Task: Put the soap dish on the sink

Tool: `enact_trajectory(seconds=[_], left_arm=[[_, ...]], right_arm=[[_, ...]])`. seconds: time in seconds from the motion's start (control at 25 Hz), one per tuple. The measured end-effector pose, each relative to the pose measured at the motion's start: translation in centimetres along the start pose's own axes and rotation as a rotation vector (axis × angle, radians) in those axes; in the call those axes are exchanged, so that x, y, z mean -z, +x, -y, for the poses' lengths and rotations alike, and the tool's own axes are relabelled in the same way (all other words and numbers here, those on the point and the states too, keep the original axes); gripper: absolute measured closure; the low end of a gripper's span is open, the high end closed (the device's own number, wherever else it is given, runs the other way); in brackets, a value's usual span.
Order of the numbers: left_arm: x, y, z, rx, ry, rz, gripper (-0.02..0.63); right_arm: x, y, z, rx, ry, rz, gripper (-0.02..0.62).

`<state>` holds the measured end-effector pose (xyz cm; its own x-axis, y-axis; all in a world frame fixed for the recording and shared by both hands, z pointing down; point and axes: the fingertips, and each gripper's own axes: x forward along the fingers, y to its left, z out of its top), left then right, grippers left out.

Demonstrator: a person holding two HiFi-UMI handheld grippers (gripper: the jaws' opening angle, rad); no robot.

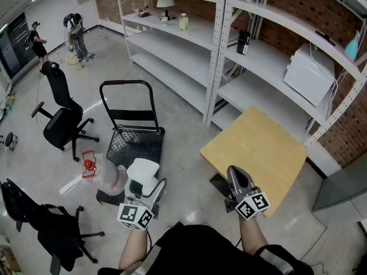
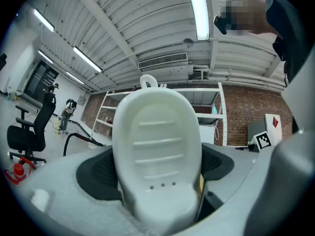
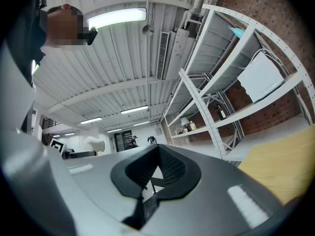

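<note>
Your left gripper (image 1: 149, 185) clasps the white oval plastic soap dish (image 2: 156, 151), at 7 o'clock in the head view, ridged inside, with three drain holes and a loop at its 12 o'clock end, while your right gripper (image 1: 237, 175) is clenched empty.

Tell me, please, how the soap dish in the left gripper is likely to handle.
The soap dish looks like rigid moulded plastic, so it is probably stiff and light. Its smooth, glossy surface may slip in the left gripper. Its rounded shape might rock.
</note>
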<state>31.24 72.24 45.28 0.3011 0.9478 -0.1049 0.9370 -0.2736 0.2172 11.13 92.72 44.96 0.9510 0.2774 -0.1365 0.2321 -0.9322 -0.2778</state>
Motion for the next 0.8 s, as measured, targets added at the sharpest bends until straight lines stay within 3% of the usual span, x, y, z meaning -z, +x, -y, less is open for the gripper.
enact_trajectory(seconds=[0.56,0.8], left_arm=[[0.4,0.7,0.8,0.017,-0.006,-0.010,0.146],[0.5,0.3,1.6,-0.028,0.011,-0.020,0.146]], right_arm=[[0.8,0.0,-0.2,-0.027,0.021,-0.023,0.591],[0.7,0.8,-2.3,-0.153,0.024,-0.042,0.589]])
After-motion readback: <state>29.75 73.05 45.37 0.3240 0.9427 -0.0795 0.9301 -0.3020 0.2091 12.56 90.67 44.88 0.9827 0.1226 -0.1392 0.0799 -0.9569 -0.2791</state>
